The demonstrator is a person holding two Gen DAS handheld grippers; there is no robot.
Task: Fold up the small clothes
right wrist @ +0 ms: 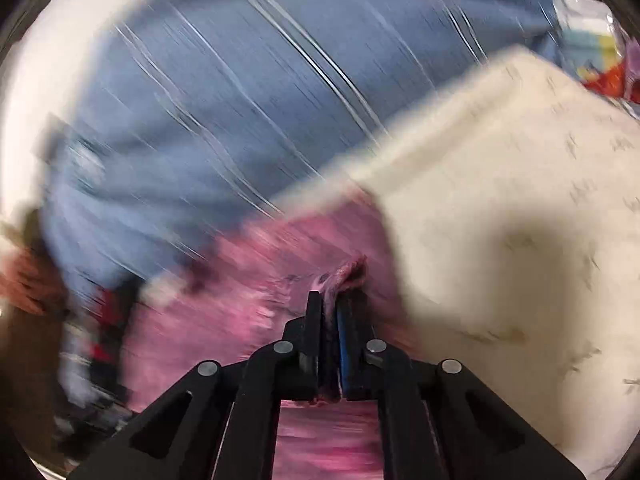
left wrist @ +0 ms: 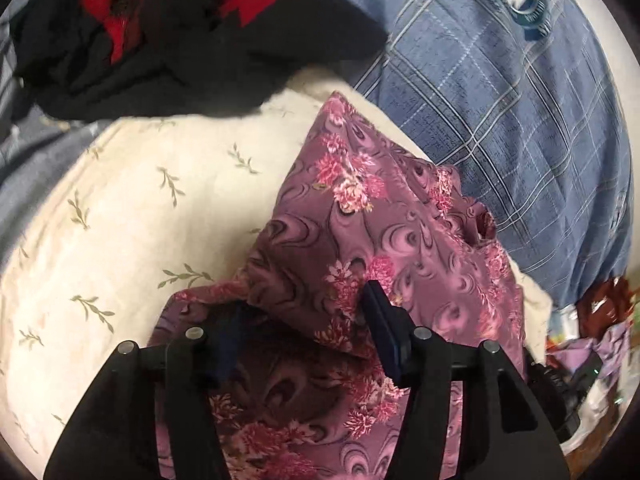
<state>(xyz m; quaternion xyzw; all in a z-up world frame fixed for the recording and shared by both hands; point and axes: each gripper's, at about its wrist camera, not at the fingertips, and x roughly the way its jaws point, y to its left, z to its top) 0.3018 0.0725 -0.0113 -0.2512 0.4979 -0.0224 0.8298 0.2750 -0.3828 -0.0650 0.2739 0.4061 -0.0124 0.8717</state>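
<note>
in the left wrist view the mauve floral-print cloth garment [left wrist: 360, 216] lies on the cream leaf-patterned cushion [left wrist: 132, 216], its long axis running from the near edge up to a pointed far corner, with a black and red garment [left wrist: 160, 40] heaped at far left on the blue plaid bedsheet [left wrist: 500, 100]. the left gripper [left wrist: 304, 320] stands with jaws apart over a raised fold, pads pressing nothing, tilted steeply down. in the right wrist view (badly blurred) the right gripper [right wrist: 334, 308] is clamped on a bunched edge of the same cloth, so the right hand carries the coming fold.
</note>
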